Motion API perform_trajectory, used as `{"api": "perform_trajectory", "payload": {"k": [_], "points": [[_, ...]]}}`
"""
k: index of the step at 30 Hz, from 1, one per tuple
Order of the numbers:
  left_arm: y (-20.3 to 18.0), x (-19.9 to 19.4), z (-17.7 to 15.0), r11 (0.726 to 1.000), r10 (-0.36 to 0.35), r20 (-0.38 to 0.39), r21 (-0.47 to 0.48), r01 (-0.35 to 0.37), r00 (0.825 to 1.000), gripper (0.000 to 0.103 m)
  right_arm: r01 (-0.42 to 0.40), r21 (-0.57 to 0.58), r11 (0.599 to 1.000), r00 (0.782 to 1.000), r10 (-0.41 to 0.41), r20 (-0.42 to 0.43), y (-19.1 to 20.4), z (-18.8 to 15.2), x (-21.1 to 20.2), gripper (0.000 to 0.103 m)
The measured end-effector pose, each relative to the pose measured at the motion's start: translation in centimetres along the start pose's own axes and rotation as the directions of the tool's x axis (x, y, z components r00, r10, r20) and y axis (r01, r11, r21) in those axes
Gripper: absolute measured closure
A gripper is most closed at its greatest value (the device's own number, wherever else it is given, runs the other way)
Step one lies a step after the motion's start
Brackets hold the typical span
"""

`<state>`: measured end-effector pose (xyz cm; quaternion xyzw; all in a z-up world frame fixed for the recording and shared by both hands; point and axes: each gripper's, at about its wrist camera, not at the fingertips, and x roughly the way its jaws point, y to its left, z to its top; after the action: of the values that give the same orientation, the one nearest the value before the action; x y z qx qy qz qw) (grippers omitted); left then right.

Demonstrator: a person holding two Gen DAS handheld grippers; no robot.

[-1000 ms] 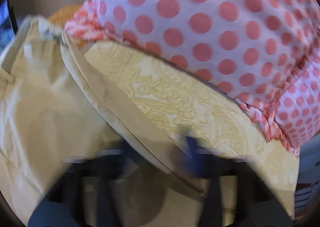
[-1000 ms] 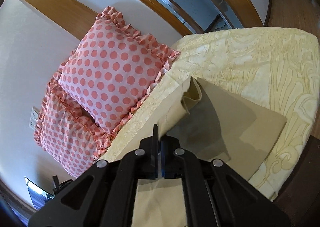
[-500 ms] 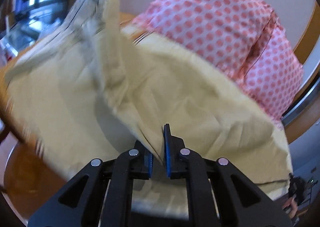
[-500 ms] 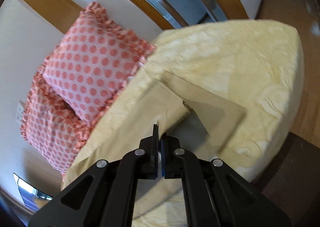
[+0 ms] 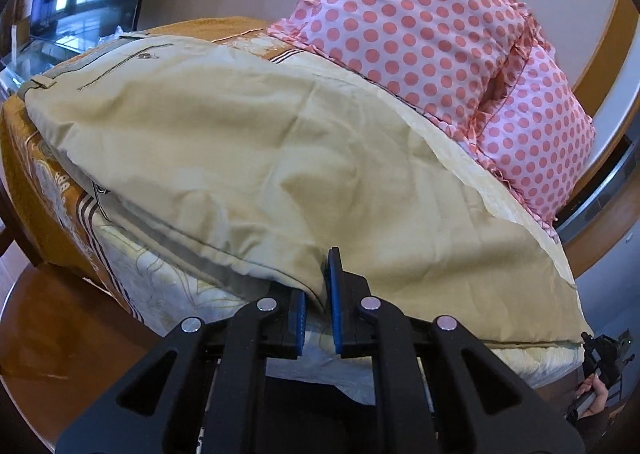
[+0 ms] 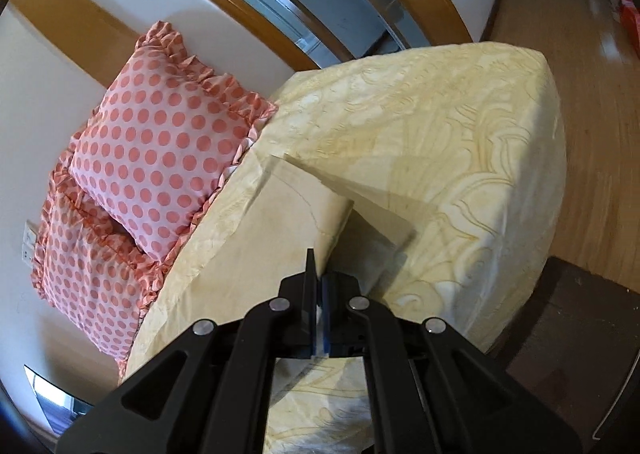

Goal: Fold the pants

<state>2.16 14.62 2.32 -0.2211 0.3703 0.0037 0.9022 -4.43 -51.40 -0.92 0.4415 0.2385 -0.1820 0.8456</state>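
I've got the left gripper clenched on a fold of the khaki pants, the blue-lined fingers pinching the cloth right at the near edge. From the left wrist view the pants lie spread across the bed, waistband and belt loop off to the far left, a hemmed edge running down toward my gripper. Wrinkles fan out from the pinch point. Behind the pants sit two pink polka-dot pillows, one leaning on the other against the wall.

Over on the right wrist view, the right gripper is also clamped tight on pants fabric, jaws nearly together with a thin layer of cloth between them. A folded corner of the pants stands up just beyond the fingertips and throws a shadow on the cream patterned bedspread. The pillows lie to the left of the pants, close to the fabric's edge. Wooden floor shows past the bed's far side, and a dark wooden piece of furniture sits at lower right beside the bed.
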Motion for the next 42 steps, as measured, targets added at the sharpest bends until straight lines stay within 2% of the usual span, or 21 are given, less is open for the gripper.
{"api": "perform_trajectory", "payload": {"k": [6,7,10,12,14,15,18,20,22,23,24,26,29,31,33,34,36,37,39,40,42], "points": [[-0.5,-0.7,-1.0,0.997,-0.011,0.023,0.078,0.009,1.000,0.092,0.057,-0.038,0.998,0.998,-0.057,-0.006,-0.3,-0.4,0.6,0.102],[-0.5,-0.9,-1.2,0.996,-0.017,0.025,0.084,0.015,1.000,0.092,0.078,-0.050,0.996,0.997,-0.078,0.002,0.1,-0.5,0.1,0.093],[0.0,-2.4,-1.8,0.993,-0.039,0.035,0.113,0.035,0.999,0.090,0.119,-0.057,0.991,0.989,-0.113,0.099,0.3,-0.3,-2.1,0.035],[0.4,-3.8,-2.0,0.992,-0.037,0.061,0.125,0.030,0.997,0.088,0.165,-0.086,0.983,0.976,-0.150,0.158,0.5,0.1,-3.1,0.037],[0.3,-4.9,-1.7,0.990,-0.003,0.107,0.138,-0.012,0.994,0.087,0.169,-0.095,0.981,0.978,-0.154,0.140,0.4,0.5,-2.6,0.050],[0.2,-5.2,-1.4,0.989,0.004,0.130,0.143,-0.022,0.991,0.081,0.165,-0.094,0.982,0.980,-0.153,0.124,0.3,0.6,-2.1,0.052],[0.0,-5.7,-0.3,0.988,0.025,0.212,0.142,-0.056,0.977,0.012,0.176,-0.105,0.979,0.982,-0.166,0.092,0.2,0.2,-0.3,0.058],[-0.6,-5.5,0.5,0.982,0.046,0.265,0.166,-0.093,0.963,0.011,0.208,-0.145,0.967,0.975,-0.192,0.114,0.9,-0.5,0.2,0.063],[-0.9,-4.4,1.3,0.974,0.071,0.268,0.191,-0.126,0.961,0.011,0.188,-0.165,0.968,0.978,-0.171,0.116,1.4,-1.1,0.6,0.067],[-0.7,-3.5,1.7,0.971,0.087,0.259,0.193,-0.140,0.962,0.011,0.160,-0.184,0.970,0.984,-0.143,0.103,1.6,-1.4,0.9,0.072],[-0.5,-2.8,2.0,0.971,0.095,0.247,0.192,-0.145,0.964,0.011,0.142,-0.194,0.971,0.988,-0.127,0.088,1.9,-1.7,1.2,0.086],[0.3,-1.0,2.2,0.973,0.117,0.201,0.175,-0.153,0.973,0.011,0.137,-0.240,0.961,0.989,-0.117,0.095,2.5,-2.2,1.9,0.096],[0.9,0.4,1.6,0.968,0.132,0.183,0.187,-0.166,0.974,0.011,0.074,-0.266,0.961,0.994,-0.048,0.101,5.0,-2.4,1.9,0.097],[0.5,0.9,1.2,0.958,0.158,0.189,0.210,-0.197,0.969,0.010,-0.025,-0.325,0.945,0.994,0.058,0.093,9.1,-3.1,1.3,0.097],[0.5,1.0,1.1,0.956,0.162,0.191,0.211,-0.202,0.968,0.009,-0.158,-0.399,0.903,0.981,0.190,0.043,13.8,-4.8,0.8,0.097],[0.6,1.0,1.1,0.957,0.162,0.192,0.208,-0.201,0.968,0.009,-0.251,-0.455,0.854,0.962,0.274,-0.016,17.3,-6.6,0.6,0.097],[0.7,0.9,1.1,0.961,0.156,0.192,0.199,-0.194,0.969,0.008,-0.397,-0.521,0.755,0.913,0.382,-0.142,22.4,-10.4,0.7,0.097],[0.7,0.9,1.2,0.963,0.151,0.191,0.194,-0.189,0.970,0.008,-0.476,-0.555,0.683,0.877,0.417,-0.239,25.3,-13.5,1.0,0.097],[1.0,0.4,1.5,0.972,0.129,0.184,0.172,-0.161,0.974,0.008,-0.580,-0.580,0.572,0.814,0.418,-0.403,28.7,-18.7,2.3,0.097],[1.4,-0.2,1.6,0.981,0.100,0.180,0.149,-0.128,0.979,0.008,-0.625,-0.587,0.515,0.779,0.364,-0.510,30.0,-22.3,3.6,0.097],[2.0,-1.6,2.0,0.990,0.059,0.181,0.116,-0.081,0.982,0.009,-0.641,-0.600,0.478,0.757,0.266,-0.597,30.6,-26.6,5.4,0.098]]}}
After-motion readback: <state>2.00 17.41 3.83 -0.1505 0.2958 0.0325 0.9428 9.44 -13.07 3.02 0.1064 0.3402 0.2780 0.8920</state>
